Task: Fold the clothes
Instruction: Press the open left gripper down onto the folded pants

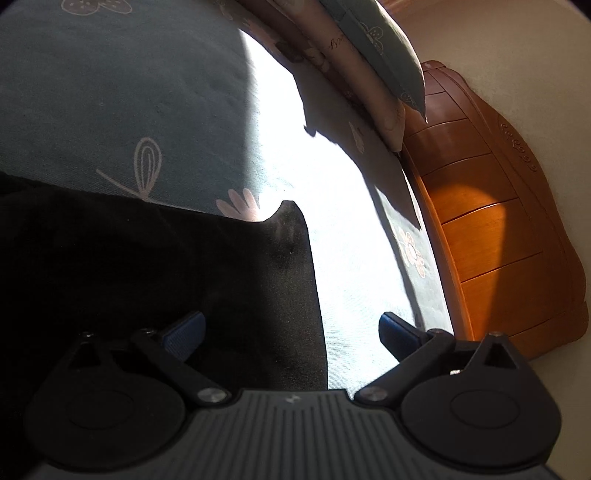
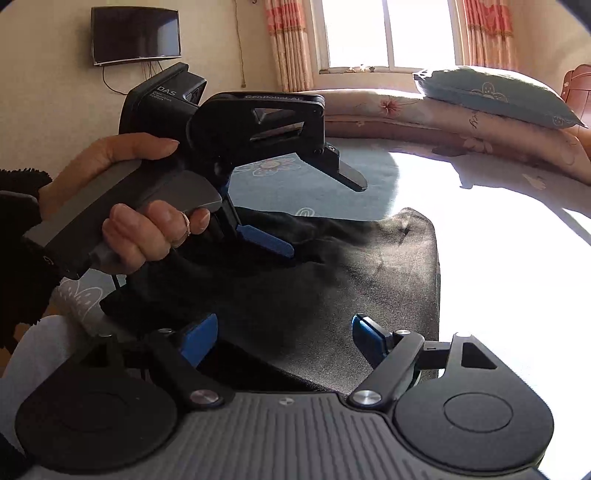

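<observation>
A black garment (image 1: 155,266) lies flat on the teal flower-print bedsheet (image 1: 110,110), its right edge and a small raised corner lit by sun. My left gripper (image 1: 290,332) is open just above that edge, one blue pad over the cloth and the other over the sheet. In the right wrist view the same garment (image 2: 351,266) spreads across the middle. A hand holds the left gripper (image 2: 314,214) open there, its lower finger down at the cloth. My right gripper (image 2: 284,343) is open low over the garment's near part, with nothing between its pads.
Stacked pillows (image 2: 491,96) and a folded quilt (image 2: 388,107) lie along the far side of the bed. A wooden headboard (image 1: 498,236) stands at the right. A wall TV (image 2: 136,35) and a curtained window (image 2: 388,33) are behind. Bright sun washes out the sheet (image 2: 517,277).
</observation>
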### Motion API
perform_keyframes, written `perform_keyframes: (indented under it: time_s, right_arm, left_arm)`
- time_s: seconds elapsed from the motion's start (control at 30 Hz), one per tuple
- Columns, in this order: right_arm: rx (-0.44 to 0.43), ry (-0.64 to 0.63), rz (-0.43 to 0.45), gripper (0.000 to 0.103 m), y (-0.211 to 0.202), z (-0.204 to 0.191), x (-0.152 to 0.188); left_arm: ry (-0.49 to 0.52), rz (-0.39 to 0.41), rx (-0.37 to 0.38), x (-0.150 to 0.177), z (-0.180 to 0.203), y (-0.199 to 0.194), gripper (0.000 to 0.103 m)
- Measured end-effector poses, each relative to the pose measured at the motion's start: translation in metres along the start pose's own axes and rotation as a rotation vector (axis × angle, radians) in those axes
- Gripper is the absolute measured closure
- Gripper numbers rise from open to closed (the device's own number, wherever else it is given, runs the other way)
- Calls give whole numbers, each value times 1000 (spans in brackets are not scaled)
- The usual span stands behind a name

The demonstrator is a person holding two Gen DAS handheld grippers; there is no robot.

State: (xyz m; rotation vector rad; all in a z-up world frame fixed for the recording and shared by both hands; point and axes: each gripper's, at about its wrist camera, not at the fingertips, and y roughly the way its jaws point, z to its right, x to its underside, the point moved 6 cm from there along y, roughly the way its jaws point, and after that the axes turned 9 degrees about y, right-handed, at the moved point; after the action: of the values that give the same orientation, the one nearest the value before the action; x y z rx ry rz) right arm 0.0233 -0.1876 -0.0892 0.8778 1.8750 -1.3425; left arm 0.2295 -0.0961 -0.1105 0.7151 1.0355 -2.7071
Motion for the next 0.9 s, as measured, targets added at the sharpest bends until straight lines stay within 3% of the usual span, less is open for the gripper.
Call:
perform_keyframes:
  time_s: [0.17,0.3,0.37,0.53,0.8,0.9]
  right_arm:
    - [-83,-24,37,21,15,-14,-28]
    - [-127,-33,9,23,48,-29,-42]
    - [-133,-19,-32,23,64,-33,-38]
    - [-87,21,-109,23,93,-28,-10]
    - [-72,12,-94,20,86,-36,1]
    - [-87,21,-81,20,77,-38,-1]
  left_arm:
    - [-62,41,-32,-25,-29,-9,3]
    - [-95,41,60,-30,-33,-6,3]
    - [-79,33,90,-32,-32,-2,3]
    - [-92,-29,12,-25,-59,23,3]
    - [-36,-41,7,-19,-48,19,3]
    - [-7,-37,60,-16,-27,8,3]
